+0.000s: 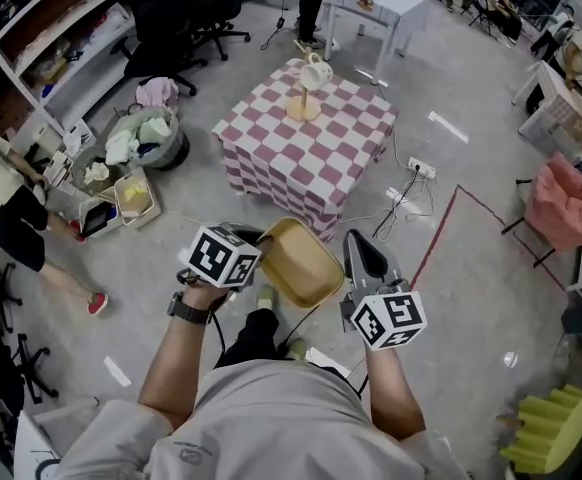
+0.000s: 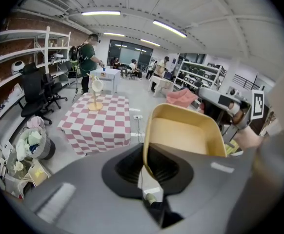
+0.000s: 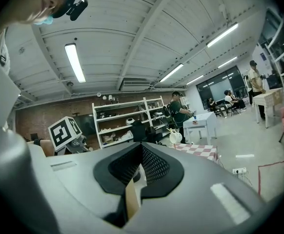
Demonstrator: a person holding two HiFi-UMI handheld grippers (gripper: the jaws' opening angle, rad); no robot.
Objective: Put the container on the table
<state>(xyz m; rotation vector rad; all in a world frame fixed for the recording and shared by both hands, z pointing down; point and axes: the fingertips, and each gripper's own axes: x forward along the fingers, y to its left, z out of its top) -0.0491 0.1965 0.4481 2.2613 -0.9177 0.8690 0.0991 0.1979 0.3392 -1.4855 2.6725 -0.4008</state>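
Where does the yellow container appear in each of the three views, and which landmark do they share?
Head view: the container low in the centre.
Left gripper view: right of centre, its rim between the jaws.
Right gripper view: only a thin tan edge, low between the jaws.
Shared landmark: the checkered table, in all three.

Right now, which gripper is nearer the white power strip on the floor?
Right. The right gripper is below-left of the power strip; the left gripper lies farther, across the container.
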